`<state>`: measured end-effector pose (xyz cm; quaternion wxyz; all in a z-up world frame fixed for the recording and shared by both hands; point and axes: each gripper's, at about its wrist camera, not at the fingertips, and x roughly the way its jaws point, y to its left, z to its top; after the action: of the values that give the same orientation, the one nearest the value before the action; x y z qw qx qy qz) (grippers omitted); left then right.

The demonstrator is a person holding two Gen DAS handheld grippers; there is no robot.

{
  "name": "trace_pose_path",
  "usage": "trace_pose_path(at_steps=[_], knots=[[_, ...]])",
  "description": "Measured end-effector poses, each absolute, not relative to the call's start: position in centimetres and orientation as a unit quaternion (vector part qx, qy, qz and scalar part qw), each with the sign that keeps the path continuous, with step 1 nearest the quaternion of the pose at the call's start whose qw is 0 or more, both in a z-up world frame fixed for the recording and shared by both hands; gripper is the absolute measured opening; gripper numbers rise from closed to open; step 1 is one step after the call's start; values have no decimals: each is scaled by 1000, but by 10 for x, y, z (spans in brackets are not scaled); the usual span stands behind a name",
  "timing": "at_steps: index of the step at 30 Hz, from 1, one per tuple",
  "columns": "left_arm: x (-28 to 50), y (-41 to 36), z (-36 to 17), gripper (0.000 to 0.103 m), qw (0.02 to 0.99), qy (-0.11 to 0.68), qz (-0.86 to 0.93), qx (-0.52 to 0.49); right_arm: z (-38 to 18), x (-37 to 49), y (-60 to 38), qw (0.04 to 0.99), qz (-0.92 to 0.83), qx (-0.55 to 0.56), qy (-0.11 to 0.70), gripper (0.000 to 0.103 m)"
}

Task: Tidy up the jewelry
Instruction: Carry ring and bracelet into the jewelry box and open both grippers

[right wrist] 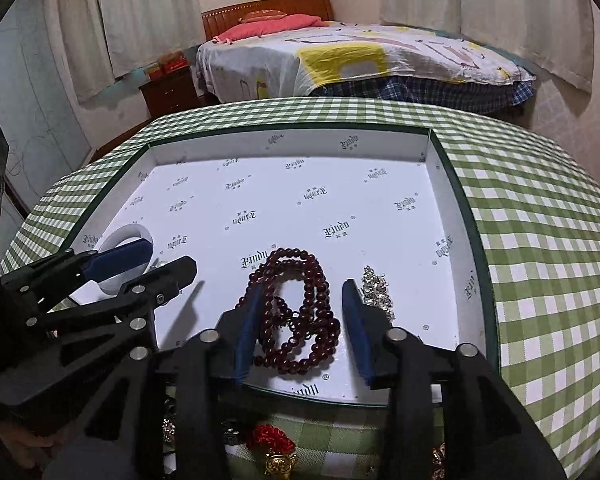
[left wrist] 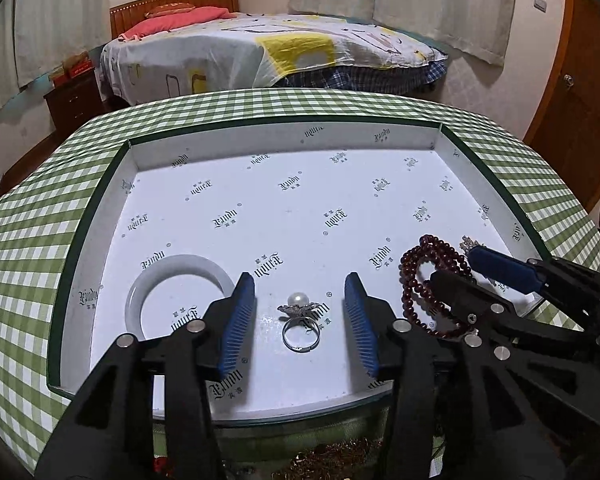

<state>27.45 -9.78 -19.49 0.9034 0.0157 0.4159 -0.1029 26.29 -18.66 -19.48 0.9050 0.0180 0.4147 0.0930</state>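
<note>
Green-checked tablecloth point(left wrist: 28, 264), bed point(left wrist: 260, 52) beyond

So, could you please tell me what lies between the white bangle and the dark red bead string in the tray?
The pearl ring, seen in the left wrist view.

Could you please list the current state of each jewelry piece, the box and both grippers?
Pearl ring: lying in box, untouched.
Beaded necklace: coiled on box floor, released.
White bangle: flat in box.
Silver chain: heaped in box.
Box: open.
Left gripper: open.
Right gripper: open.
</note>
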Motion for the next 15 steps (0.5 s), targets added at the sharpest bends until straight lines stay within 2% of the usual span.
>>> trace_pose_path(at_steps=[4, 7, 15], knots=[[272, -96, -190, 50, 904, 415, -102, 12, -186, 260, -186, 911, 89, 10, 403, 41], [266, -92, -181, 56, 909, 403, -100, 8, -175, 253, -187, 917, 87, 10, 389, 41], [236, -77, -157, 57, 917, 389, -95, -2, -148, 218, -194, 930, 78, 15, 360, 41]])
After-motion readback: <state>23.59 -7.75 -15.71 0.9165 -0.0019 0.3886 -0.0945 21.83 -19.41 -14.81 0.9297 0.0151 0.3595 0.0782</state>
